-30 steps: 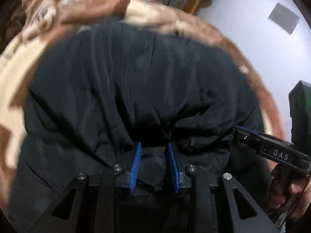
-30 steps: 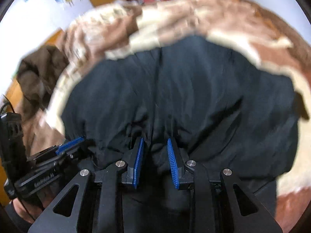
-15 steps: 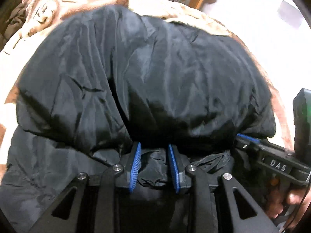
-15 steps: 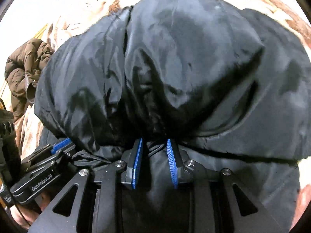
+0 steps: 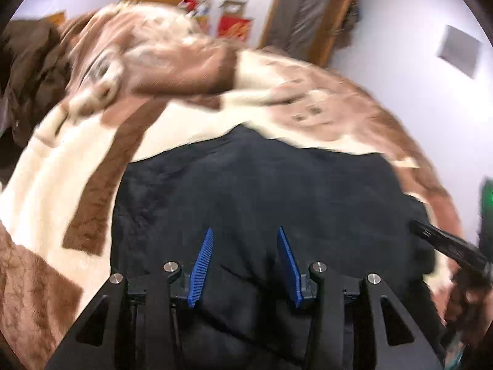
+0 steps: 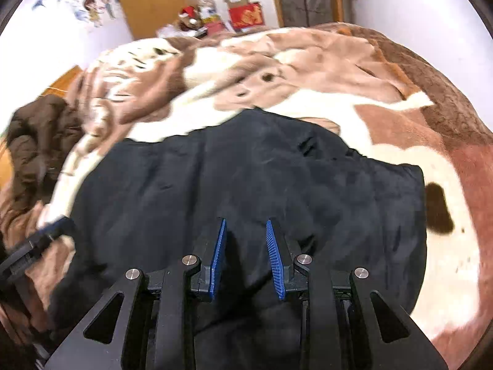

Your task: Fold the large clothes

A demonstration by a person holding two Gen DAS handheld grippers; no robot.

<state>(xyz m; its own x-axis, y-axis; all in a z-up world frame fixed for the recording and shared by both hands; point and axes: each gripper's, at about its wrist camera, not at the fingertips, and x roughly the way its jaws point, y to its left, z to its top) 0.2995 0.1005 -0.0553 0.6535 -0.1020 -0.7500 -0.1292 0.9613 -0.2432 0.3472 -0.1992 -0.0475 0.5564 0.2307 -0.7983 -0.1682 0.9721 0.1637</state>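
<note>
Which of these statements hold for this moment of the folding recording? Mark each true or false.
1. The black jacket lies spread on a blanket. True.
2. The blanket is plain white. False: it is patterned in brown, tan and cream.
3. A brown garment lies heaped at the left of the right wrist view. True.
4. The brown garment lies on top of the black jacket. False: it sits off to the side, apart from the jacket, with blanket between them.
5. The black jacket hangs off the floor from a hanger. False: it rests on the blanket, and no hanger shows.
</note>
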